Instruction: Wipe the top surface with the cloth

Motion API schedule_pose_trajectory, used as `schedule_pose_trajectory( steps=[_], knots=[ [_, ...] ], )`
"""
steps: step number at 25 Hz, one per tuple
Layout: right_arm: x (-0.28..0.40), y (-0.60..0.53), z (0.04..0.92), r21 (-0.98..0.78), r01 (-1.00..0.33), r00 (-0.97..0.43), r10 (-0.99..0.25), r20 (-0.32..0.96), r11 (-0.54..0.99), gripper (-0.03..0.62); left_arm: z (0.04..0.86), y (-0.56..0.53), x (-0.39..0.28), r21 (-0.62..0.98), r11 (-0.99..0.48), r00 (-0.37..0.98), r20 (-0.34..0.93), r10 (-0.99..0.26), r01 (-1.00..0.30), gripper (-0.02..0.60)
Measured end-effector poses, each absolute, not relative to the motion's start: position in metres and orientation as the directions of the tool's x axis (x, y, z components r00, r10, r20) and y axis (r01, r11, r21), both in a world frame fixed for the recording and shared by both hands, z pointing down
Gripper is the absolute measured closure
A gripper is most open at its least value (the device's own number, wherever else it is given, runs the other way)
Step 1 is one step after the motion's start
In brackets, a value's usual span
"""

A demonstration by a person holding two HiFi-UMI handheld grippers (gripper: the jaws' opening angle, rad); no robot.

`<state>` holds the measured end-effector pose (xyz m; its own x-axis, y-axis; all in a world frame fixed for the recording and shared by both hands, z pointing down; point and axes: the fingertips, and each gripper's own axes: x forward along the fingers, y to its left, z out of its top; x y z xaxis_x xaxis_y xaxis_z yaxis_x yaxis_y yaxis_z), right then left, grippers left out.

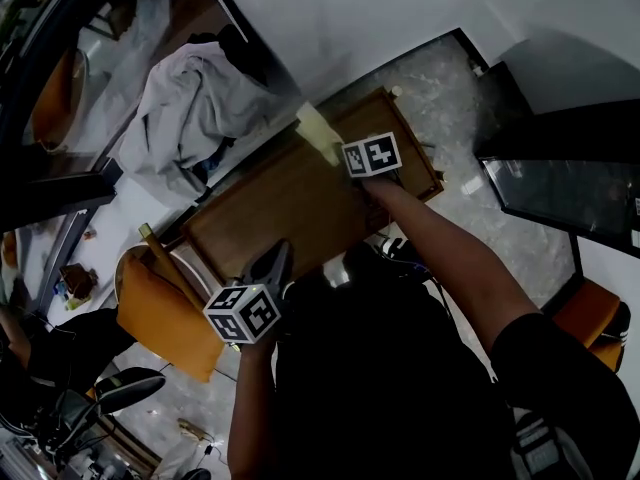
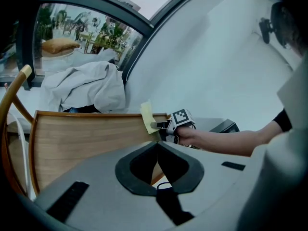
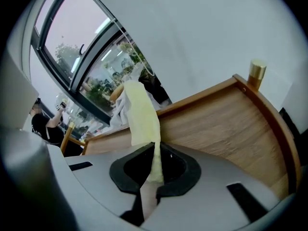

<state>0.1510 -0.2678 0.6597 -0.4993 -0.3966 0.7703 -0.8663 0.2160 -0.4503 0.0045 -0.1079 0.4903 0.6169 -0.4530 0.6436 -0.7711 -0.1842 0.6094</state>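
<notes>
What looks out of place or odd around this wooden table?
A crumpled pale fabric is heaped just beyond the table, as if dumped there. The yellow cloth, pinched in the right gripper, isn't lying flat.

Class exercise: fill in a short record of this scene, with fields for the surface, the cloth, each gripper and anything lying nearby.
surface: wooden table top, with a raised rim
cloth: yellow cloth, near the top's far rim; contact with the top unclear
right gripper: jaws shut on the yellow cloth
left gripper: jaws together, nothing between them, near the table's front edge
nearby: white fabric heap; orange cushion
</notes>
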Motion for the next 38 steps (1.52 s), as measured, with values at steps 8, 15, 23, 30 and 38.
schedule_pose_trajectory(
  steps=[8,15,23,30,38],
  knots=[
    [0.212,-0.290,0.655,-0.388,-0.907,-0.416,-0.473,0.777,0.162,0.562,0.486,-0.117,0.022,0.599,-0.209,0.620,0.642,-0.452,-0.773,0.571],
    [0.247,-0.298,0.653,-0.334,-0.940,-0.318,-0.527,0.788,0.067,0.562,0.488,-0.115,0.025,0.592,-0.211,0.615,0.646,-0.453,-0.778,0.571],
    [0.276,-0.304,0.650,-0.275,-0.961,-0.215,-0.576,0.789,-0.018,0.562,0.493,-0.109,0.015,0.572,-0.188,0.585,0.663,-0.467,-0.798,0.571],
    [0.287,-0.305,0.648,-0.234,-0.966,-0.117,-0.617,0.778,-0.111,0.562,0.491,-0.106,-0.022,0.541,-0.132,0.524,0.680,-0.513,-0.831,0.571],
    [0.216,-0.277,0.606,-0.392,-0.917,-0.226,-0.704,0.673,-0.080,0.562,0.487,-0.093,-0.108,0.514,-0.036,0.435,0.684,-0.586,-0.857,0.571]
  ],
)
